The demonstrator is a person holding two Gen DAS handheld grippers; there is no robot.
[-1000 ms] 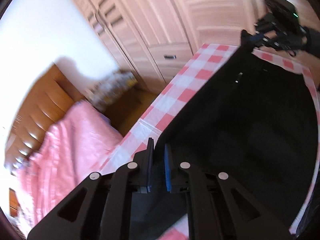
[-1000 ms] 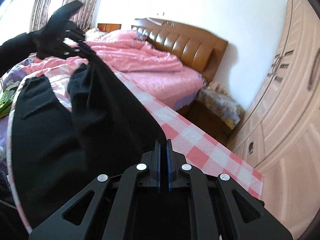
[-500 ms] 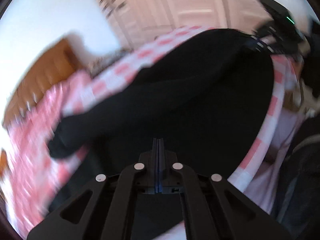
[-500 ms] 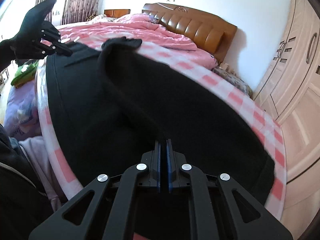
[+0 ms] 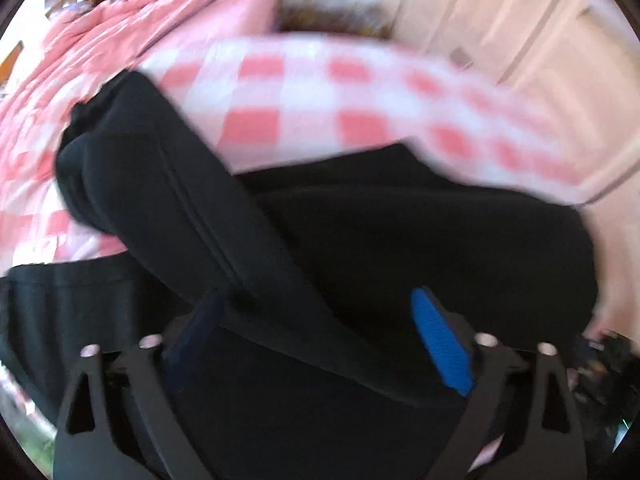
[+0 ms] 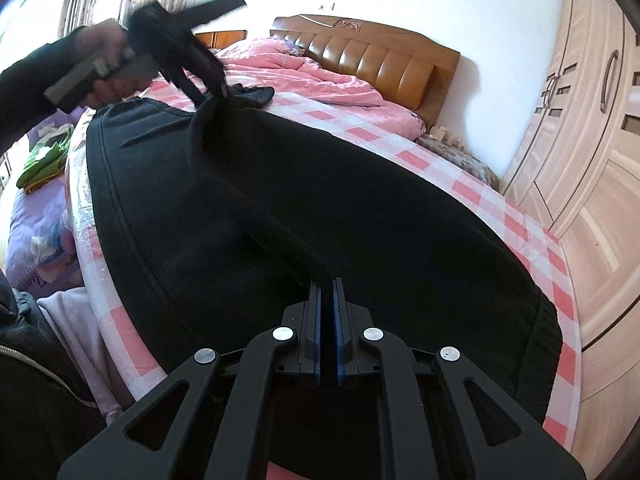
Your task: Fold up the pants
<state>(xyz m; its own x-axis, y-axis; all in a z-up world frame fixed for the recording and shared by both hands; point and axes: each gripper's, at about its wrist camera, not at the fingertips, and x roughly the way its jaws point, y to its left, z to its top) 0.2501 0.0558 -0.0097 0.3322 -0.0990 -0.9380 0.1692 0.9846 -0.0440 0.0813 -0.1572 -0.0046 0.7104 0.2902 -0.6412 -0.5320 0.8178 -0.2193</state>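
Observation:
Black pants (image 6: 360,216) lie on a table with a pink-and-white checked cloth (image 6: 520,224). One leg is folded over the other. My right gripper (image 6: 328,292) is shut on a raised ridge of the pants fabric near the waist end. My left gripper (image 5: 316,312) is open, its jaws spread wide around a fold of the pants (image 5: 180,200) near the leg end. It also shows in the right wrist view (image 6: 208,96), held over the far end of the pants. The left wrist view is blurred.
A bed with a pink quilt (image 6: 304,68) and a brown headboard (image 6: 372,60) stands behind the table. Pale wardrobe doors (image 6: 592,120) fill the right side. A purple sheet with green cloth (image 6: 40,160) lies to the left. The person's dark jacket (image 6: 32,380) is at the lower left.
My left gripper was shut half a second ago and has opened wide, and its view has swung toward the bed. My right gripper has stayed shut on the pants fabric.

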